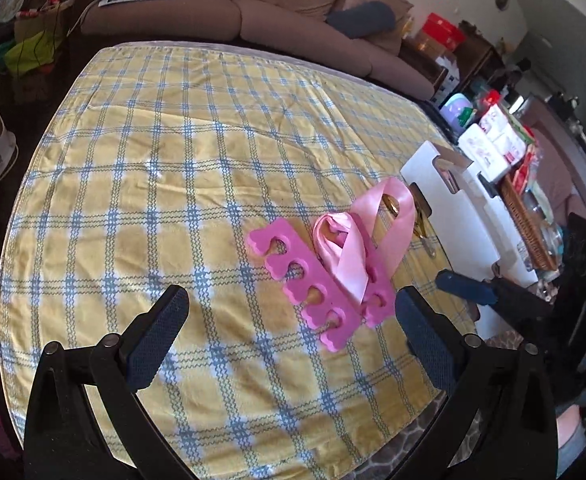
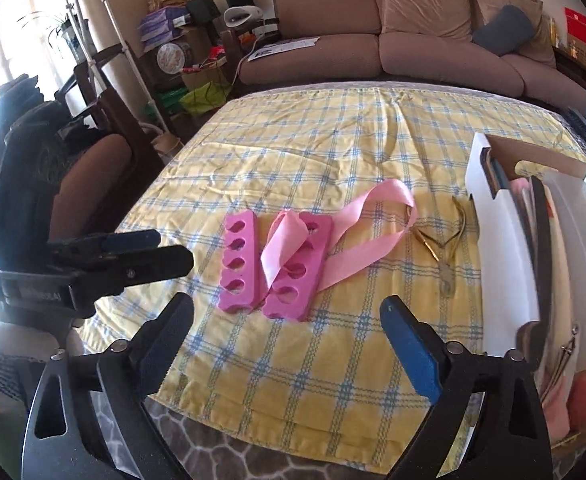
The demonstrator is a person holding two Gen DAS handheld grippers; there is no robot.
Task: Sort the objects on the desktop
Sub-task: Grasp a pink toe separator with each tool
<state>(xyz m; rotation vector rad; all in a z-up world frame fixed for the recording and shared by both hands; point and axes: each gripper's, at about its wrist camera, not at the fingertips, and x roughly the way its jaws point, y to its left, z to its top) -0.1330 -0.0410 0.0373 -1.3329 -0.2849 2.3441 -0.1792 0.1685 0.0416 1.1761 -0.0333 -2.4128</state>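
Observation:
Two pink foam toe separators [image 2: 269,264] lie side by side on the yellow checked tablecloth [image 2: 333,148], also seen in the left wrist view [image 1: 313,292]. A pink ribbon [image 2: 341,228] is draped over them [image 1: 357,232]. Gold nail nippers [image 2: 441,244] lie to their right, beside a white box [image 2: 501,248] that holds several items. My left gripper [image 1: 293,320] is open and empty, just short of the separators. My right gripper [image 2: 289,320] is open and empty, a little in front of the separators. The left gripper shows at the left of the right wrist view [image 2: 149,248].
A brown sofa [image 2: 413,36] stands behind the table. Cluttered shelves and boxes [image 1: 505,140] stand right of the white box [image 1: 457,216]. A chair [image 2: 101,160] stands at the table's left edge.

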